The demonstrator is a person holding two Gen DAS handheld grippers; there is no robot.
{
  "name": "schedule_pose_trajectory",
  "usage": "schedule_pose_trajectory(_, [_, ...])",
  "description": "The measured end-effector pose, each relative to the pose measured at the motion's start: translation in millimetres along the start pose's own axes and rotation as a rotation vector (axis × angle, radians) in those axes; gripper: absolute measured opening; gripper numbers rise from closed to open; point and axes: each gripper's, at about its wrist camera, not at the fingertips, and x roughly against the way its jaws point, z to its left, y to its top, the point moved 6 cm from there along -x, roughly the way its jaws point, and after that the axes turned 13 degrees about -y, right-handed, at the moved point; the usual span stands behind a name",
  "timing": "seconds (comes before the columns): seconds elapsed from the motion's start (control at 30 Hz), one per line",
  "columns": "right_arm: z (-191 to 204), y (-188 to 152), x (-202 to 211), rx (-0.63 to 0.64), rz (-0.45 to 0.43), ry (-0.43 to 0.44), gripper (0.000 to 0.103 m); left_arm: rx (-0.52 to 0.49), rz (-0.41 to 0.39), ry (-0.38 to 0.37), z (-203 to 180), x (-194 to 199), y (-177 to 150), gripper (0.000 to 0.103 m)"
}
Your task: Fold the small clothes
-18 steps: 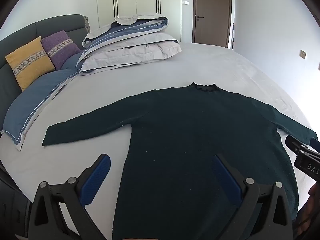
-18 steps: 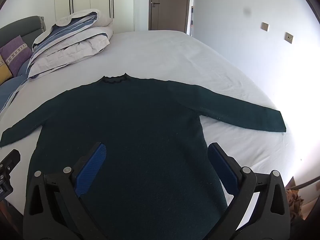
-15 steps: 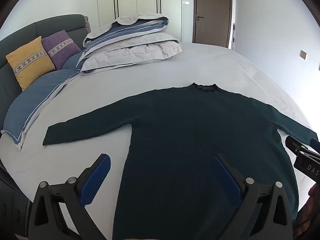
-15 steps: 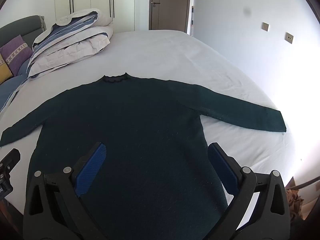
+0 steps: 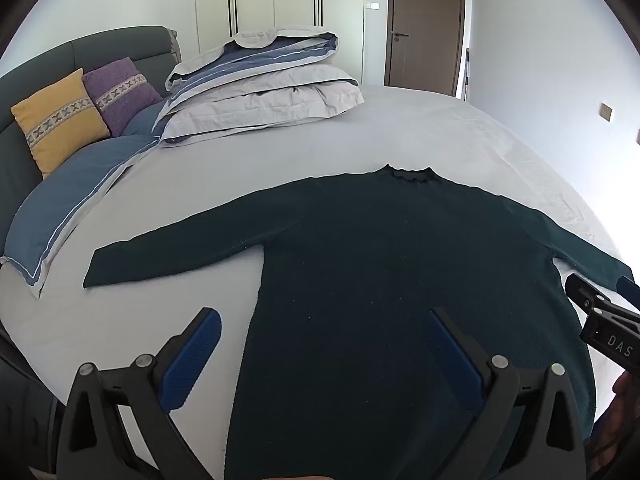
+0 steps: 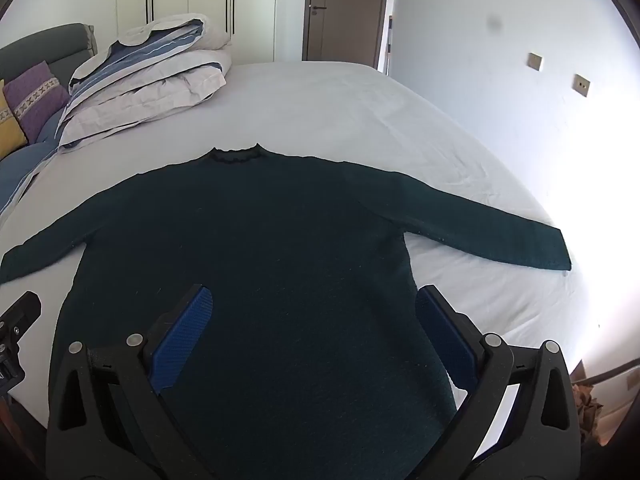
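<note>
A dark green long-sleeved sweater (image 5: 380, 264) lies flat on the pale bed sheet (image 5: 400, 128), collar at the far side, both sleeves spread out; it fills the right wrist view (image 6: 260, 248) too. My left gripper (image 5: 322, 324) is open and empty above the sweater's lower left part. My right gripper (image 6: 312, 304) is open and empty above the lower right part. The right gripper's body shows at the right edge of the left wrist view (image 5: 604, 320).
A folded duvet and pillows (image 5: 256, 84) are stacked at the far left of the bed. A yellow cushion (image 5: 56, 120) and a purple cushion (image 5: 120, 92) lean on the grey headboard. A wardrobe and a brown door (image 5: 424, 24) stand behind.
</note>
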Motion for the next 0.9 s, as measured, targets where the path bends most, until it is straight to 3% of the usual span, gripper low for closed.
schedule_pose_trajectory(0.9, [6.4,-6.2,-0.8,0.008,0.001,0.004,0.103,0.009,0.003,0.0,2.6,0.1,-7.6,0.103])
